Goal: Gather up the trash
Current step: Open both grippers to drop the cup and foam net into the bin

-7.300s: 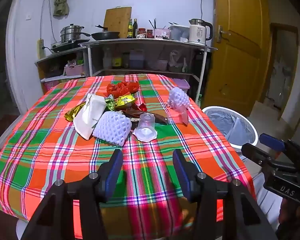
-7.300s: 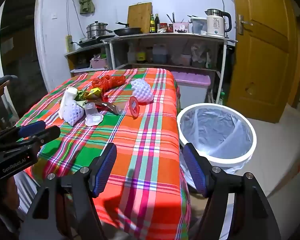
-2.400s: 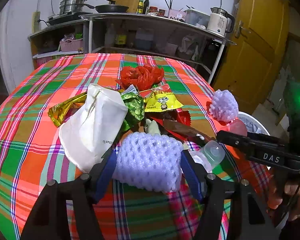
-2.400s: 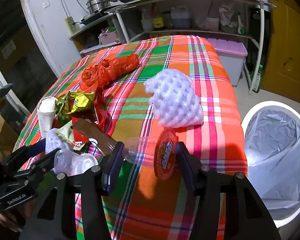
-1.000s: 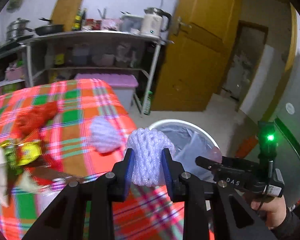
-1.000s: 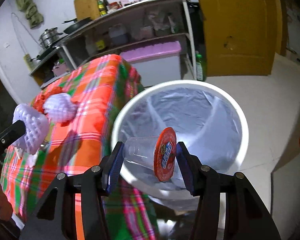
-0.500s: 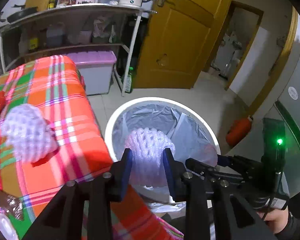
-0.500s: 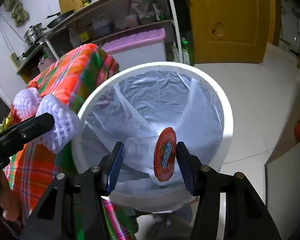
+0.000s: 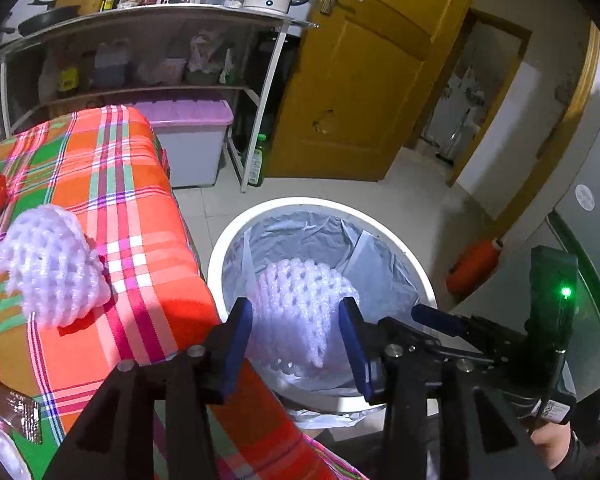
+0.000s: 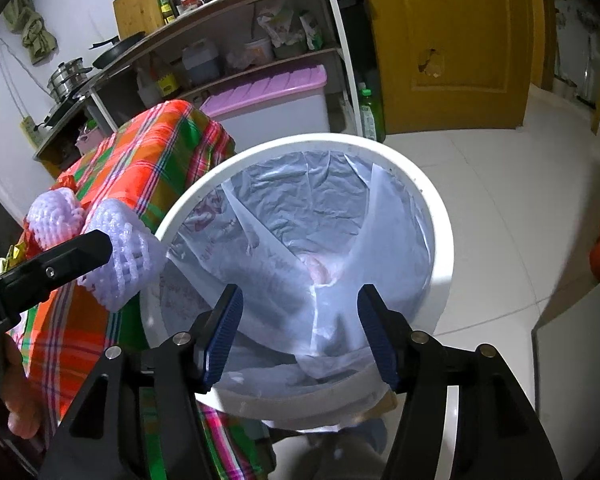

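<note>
As both jaws widened over bin (image 10: 440, 216), right gripper (image 10: 300, 332) stood empty, cup gone; left gripper (image 9: 296, 340) loosening foam net (image 9: 300, 300), lower centre.

Black left tool (image 9: 296, 334) and right tool (image 10: 300, 334), blue ribbed pads, silver screws

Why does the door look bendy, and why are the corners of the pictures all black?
Both wrist views use a fisheye lens, so straight things bow: in the left wrist view the yellow door curves, in the right wrist view the shelf post leans. The black corners are the lens's round edge. The right wrist view also shows glare on the white floor tiles, and the tablecloth looks very bright orange.
</note>
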`<act>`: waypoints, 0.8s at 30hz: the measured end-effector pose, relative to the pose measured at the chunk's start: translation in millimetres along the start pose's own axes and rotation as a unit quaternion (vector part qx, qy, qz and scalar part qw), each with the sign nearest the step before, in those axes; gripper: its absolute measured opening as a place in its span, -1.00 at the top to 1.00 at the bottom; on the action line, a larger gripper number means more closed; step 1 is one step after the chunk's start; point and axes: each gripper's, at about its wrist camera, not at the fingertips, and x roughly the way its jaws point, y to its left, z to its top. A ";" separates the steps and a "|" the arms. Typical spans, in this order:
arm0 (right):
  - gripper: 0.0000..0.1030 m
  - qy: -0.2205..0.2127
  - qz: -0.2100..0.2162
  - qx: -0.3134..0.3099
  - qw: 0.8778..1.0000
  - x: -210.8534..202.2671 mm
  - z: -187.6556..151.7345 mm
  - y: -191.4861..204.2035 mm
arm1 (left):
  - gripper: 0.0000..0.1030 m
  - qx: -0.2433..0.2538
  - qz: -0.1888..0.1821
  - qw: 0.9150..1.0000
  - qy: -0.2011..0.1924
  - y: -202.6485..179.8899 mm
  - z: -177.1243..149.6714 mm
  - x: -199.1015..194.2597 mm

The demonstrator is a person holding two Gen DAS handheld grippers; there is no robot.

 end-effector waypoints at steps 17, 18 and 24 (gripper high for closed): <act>-0.18 -0.035 0.000 -0.007 0.999 -44.1 -7.0 5.5 | -0.17 -0.004 0.003 1.000 -0.025 -2.4 -3.8 -27.8; -0.18 -0.036 0.000 -0.007 0.999 -47.3 -7.7 6.1 | -0.17 -0.004 0.003 1.000 -0.028 -2.7 -4.4 -31.4; -0.18 -0.049 0.004 -0.024 0.999 -66.4 -10.6 17.4 | -0.17 0.002 0.007 0.998 -0.060 -6.3 -10.5 -59.7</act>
